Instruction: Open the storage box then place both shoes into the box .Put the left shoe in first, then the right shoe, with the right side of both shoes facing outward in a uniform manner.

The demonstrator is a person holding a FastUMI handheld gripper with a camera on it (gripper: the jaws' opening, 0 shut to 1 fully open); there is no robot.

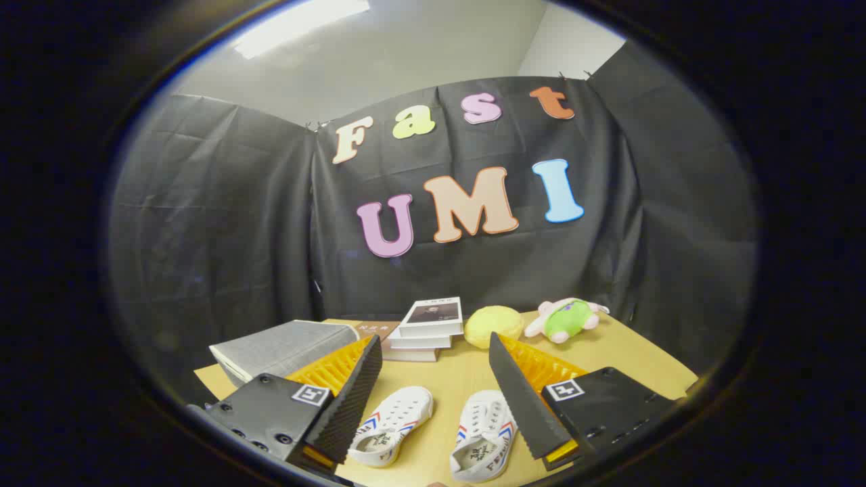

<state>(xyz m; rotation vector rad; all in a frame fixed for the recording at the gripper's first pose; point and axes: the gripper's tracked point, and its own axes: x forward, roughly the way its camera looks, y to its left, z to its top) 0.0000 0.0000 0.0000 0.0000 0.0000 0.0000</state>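
gripper (pixel 433 399) fingers spread above perforated canvas shoes (pixel 440 429).

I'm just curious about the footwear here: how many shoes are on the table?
2. One shoe lies by the left finger of the open claw; the other shoe lies beside the right finger. Both sit between the fingers, apart from each other. None seem hidden.

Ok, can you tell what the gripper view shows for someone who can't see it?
An open gripper hangs over two white shoes lying between its fingers on a yellow table. Beyond them sit a grey box, stacked books, a yellow ball and a plush toy.
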